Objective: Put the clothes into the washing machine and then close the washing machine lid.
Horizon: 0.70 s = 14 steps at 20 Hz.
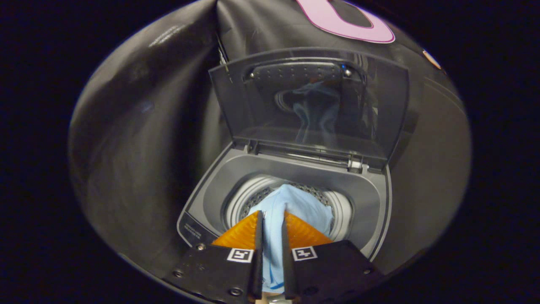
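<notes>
A grey top-loading washing machine (371, 198) stands ahead of me with its tinted lid (310, 105) raised upright at the back. My gripper (272, 219) hangs over the round drum opening (253, 196), shut on a light blue garment (301, 207). The cloth runs between both fingers and bunches out beyond the fingertips, over the drum. The lid's glass mirrors the blue cloth faintly.
Black cloth walls (143, 139) close in behind and on both sides of the machine. A control strip (192, 230) lies along the machine's near left edge, beside my left finger.
</notes>
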{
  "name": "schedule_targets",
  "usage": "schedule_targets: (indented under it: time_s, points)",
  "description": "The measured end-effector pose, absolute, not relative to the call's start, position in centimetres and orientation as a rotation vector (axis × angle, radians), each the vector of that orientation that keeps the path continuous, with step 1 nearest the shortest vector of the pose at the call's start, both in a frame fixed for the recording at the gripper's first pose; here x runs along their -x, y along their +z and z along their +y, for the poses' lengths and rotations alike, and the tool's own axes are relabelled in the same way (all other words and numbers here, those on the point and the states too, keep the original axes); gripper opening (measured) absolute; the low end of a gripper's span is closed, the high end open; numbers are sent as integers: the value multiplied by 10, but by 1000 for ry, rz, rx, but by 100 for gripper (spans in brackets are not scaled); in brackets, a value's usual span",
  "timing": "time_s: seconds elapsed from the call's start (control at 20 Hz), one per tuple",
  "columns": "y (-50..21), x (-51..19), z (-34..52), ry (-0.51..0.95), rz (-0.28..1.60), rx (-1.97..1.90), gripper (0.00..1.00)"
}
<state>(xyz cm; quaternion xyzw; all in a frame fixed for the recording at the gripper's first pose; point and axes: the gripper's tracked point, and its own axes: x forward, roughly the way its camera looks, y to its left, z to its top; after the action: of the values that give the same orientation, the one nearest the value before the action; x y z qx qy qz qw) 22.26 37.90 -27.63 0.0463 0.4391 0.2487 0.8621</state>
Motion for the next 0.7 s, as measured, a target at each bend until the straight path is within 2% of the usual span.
schedule_targets:
  time_s: [0.1,0.7]
  points:
    - [-270,-226,376,517,896,-111,24]
    - [-249,-220,361,522,821,-116,24]
